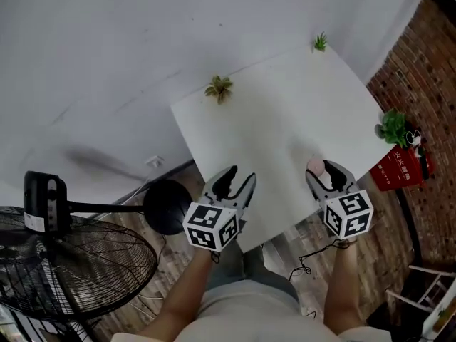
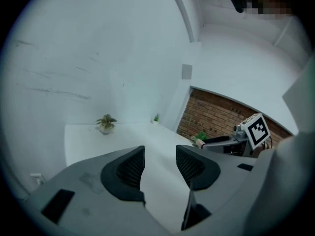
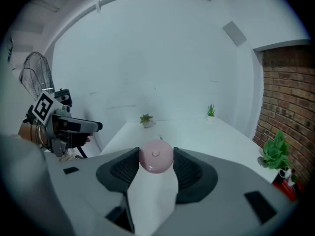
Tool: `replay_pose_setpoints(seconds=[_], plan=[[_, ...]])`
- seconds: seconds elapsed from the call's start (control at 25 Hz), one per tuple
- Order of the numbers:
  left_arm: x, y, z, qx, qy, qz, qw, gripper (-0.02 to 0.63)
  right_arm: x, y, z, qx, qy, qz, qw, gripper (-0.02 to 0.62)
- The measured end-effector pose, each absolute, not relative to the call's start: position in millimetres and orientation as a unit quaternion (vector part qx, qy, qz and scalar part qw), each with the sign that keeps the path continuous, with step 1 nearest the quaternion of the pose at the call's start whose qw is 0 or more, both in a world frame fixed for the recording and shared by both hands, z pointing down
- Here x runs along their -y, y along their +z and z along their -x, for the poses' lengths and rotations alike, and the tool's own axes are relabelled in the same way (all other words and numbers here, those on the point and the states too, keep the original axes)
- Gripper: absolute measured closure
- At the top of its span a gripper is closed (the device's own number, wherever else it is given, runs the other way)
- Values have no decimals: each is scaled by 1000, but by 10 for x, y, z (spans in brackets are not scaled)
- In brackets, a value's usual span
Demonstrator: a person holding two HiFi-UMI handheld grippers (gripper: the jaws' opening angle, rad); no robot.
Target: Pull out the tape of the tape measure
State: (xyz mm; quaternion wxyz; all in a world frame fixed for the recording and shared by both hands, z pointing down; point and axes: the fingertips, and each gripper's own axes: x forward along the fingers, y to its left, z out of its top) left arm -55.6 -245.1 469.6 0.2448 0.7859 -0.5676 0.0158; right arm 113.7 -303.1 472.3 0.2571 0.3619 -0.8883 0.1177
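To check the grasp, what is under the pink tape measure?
The white table lies under the pink tape measure, clamped by the right gripper. Its underside is hidden.

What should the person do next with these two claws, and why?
Probably bring the left claw across to the pink tape measure and close it on what looks like the small tab at its top edge. The right claw is clamped on the round case, while the left claw's jaws stand apart with nothing between them, so it is free to pull.
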Motion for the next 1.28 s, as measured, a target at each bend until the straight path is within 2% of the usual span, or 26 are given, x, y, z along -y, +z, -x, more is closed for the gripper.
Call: replay_pose_setpoints(seconds=[0.4, 0.8, 1.28], plan=[[2541, 4105, -44, 461, 32, -870, 169, 425, 2658, 4183, -1023, 926, 72, -250, 272, 379], [2609, 3836, -288, 394, 76, -911, 93, 453, 2432, 3858, -733, 948, 30, -142, 282, 379], [2511, 3705, -346, 358, 73, -928, 70, 545, 2310, 3785, -561, 953, 27, -100, 284, 379]])
